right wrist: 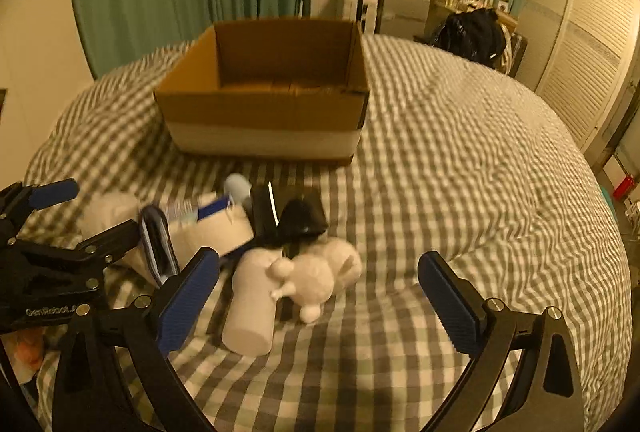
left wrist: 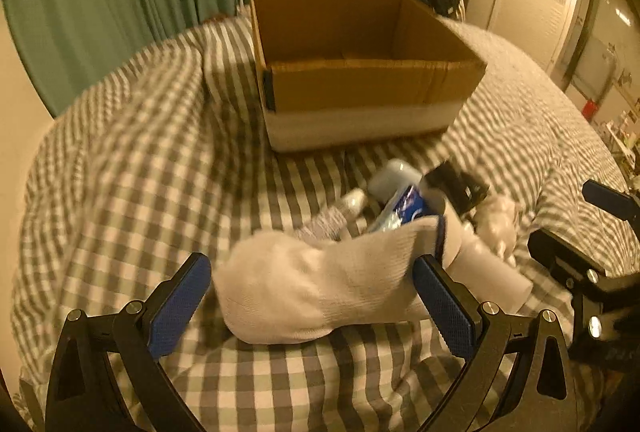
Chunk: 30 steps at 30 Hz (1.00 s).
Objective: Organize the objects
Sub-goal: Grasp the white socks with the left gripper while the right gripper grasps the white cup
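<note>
A: What's the sock (left wrist: 304,284) like?
B: White, soft, lumpy. It lies on the checked bed cover (left wrist: 120,159), right in front of the pile of stuff.
A: And the left tongs (left wrist: 312,296)?
B: Wide open, one blue pad each side of the sock. Right pad looks like it's touching; left one's apart. Not squeezing.
A: Right tongs (right wrist: 318,292)?
B: Wide open too, holding nothing. White fluffy toy (right wrist: 316,278) and white tube (right wrist: 252,306) sit btwn the pads.
A: How many?
B: 1 sock, 1 toy, 1 tube, 1 brown box (right wrist: 264,91) further back, 2 tongs. Rest of the pile's too blurry to count.
</note>
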Tool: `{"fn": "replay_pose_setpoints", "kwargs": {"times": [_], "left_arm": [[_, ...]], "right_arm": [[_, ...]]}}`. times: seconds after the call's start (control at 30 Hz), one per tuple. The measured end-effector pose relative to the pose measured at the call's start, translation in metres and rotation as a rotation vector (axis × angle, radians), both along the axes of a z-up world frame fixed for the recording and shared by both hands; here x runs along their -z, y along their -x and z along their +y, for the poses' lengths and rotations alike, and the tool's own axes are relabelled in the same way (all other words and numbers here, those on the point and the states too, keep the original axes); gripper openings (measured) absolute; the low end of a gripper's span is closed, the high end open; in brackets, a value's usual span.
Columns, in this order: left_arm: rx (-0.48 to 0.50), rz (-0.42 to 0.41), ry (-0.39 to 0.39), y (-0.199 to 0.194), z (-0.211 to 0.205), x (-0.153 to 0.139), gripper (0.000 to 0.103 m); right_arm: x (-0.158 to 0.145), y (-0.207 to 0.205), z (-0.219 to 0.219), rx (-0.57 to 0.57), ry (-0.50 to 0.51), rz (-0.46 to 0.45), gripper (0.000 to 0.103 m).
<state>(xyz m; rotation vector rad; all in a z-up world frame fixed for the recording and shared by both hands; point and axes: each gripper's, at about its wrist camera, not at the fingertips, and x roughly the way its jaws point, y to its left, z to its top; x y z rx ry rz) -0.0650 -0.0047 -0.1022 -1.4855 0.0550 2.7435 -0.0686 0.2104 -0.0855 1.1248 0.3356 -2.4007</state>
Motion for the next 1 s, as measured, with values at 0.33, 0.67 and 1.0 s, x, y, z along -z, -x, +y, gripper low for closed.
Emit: {"fn": "replay_pose_setpoints", "kwargs": {"times": [0.33,0.67,1.0], "left_arm": [[0.033,-0.073,-0.017,0.028,0.0,0.028,0.103],[0.067,-0.124,-0.165,0.032,-0.013,0.039,0.099],[0.117,-0.081,-0.181,0.005,-0.018,0.017,0.053]], "right_arm": [[0.034,0.001,-0.03,-0.129,-0.158,-0.123,0.075],[0.065,-0.003,-0.055,-0.233,-0.248,-0.27,0.034],[0.041,-0.012,-0.041,-0.172,-0.18,-0.166,0.032]]}}
